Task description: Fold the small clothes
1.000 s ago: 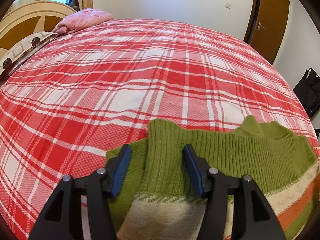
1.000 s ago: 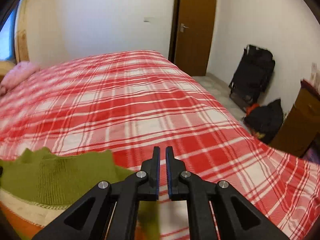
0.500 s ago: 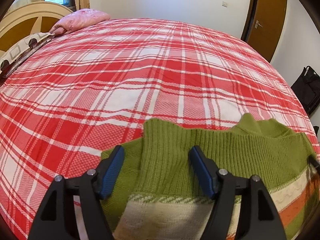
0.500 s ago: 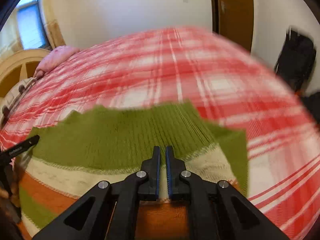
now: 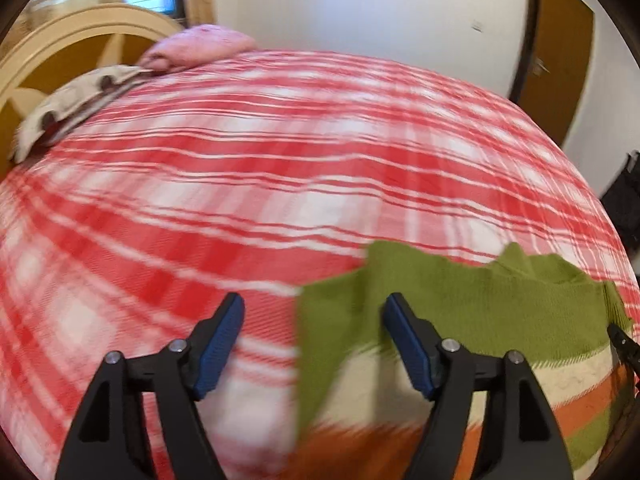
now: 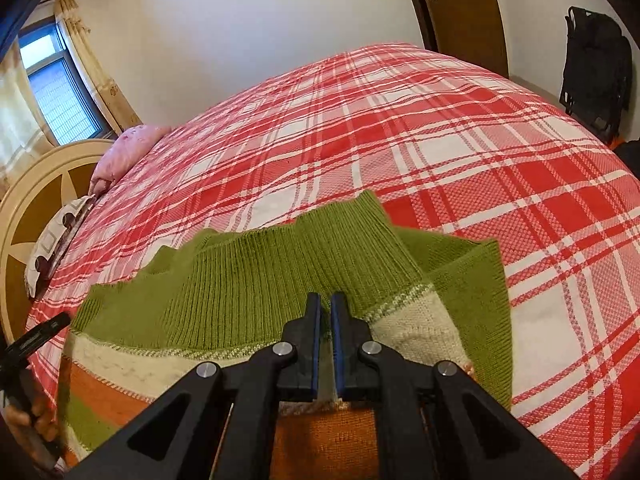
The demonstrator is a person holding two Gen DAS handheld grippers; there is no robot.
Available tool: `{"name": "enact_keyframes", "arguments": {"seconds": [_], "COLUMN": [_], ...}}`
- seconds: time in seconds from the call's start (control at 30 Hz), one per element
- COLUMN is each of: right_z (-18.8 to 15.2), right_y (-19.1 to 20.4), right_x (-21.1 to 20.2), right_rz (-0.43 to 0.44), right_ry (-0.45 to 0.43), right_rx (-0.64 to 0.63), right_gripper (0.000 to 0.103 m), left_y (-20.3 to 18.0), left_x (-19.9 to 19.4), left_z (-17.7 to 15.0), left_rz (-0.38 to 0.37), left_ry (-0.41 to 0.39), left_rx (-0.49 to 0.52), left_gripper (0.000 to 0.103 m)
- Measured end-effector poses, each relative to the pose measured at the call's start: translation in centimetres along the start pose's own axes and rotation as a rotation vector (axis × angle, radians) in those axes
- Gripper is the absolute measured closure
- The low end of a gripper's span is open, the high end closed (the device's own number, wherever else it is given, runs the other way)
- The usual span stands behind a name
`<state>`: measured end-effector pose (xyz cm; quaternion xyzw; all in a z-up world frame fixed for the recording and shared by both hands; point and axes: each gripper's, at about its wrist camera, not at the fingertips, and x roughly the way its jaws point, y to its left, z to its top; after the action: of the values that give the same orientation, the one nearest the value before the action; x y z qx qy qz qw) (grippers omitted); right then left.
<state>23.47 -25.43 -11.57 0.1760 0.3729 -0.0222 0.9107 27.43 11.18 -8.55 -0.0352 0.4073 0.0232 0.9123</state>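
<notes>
Plaid bed (image 6: 460, 128) underfoot, striped sweater (image 6: 248, 280) flat near its near edge, long axis running left to right. Right gripper (image 6: 325, 312) directly over the sweater's middle, jaws nearly closed, maybe pinching knit — can't tell. Left gripper (image 5: 314, 320) wide open, holding nothing, straddling the sweater's (image 5: 460, 304) left edge. Pillow (image 6: 128, 152) far off.
</notes>
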Motion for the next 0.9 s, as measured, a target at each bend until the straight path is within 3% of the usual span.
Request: {"name": "enact_keyframes", "arguments": {"seconds": [0.17, 0.43, 0.57, 0.67, 0.77, 0.8, 0.9], "right_z": [-0.1, -0.1, -0.1, -0.1, -0.1, 0.0, 0.3], "right_y": [-0.1, 0.1, 0.1, 0.1, 0.5, 0.8, 2.6], "right_x": [-0.1, -0.2, -0.2, -0.1, 0.0, 0.0, -0.3], "right_rz": [0.005, -0.008, -0.007, -0.012, -0.035, -0.049, -0.141], "right_ry": [-0.001, -0.002, -0.001, -0.001, 0.004, 0.006, 0.040], "right_rx": [0.004, -0.008, -0.008, -0.012, -0.030, -0.041, -0.125], "right_gripper": [0.098, 0.098, 0.098, 0.098, 0.098, 0.098, 0.098], "left_y": [3.7, 4.0, 3.4, 3.2, 3.1, 3.0, 2.2], "left_x": [-4.2, -7.1, -6.1, -7.2, -7.6, -7.6, -7.0], "left_z": [-2.3, -8.5, -11.2, -12.4, -13.2, -13.4, -13.4], "left_rz": [0.058, -0.094, -0.131, -0.125, -0.185, -0.196, -0.168], "left_ry": [-0.039, 0.029, 0.122, 0.097, 0.092, 0.075, 0.074], "left_rx": [0.027, -0.030, -0.069, -0.091, -0.150, -0.162, -0.134], "left_gripper": [0.026, 0.020, 0.020, 0.020, 0.012, 0.007, 0.008]}}
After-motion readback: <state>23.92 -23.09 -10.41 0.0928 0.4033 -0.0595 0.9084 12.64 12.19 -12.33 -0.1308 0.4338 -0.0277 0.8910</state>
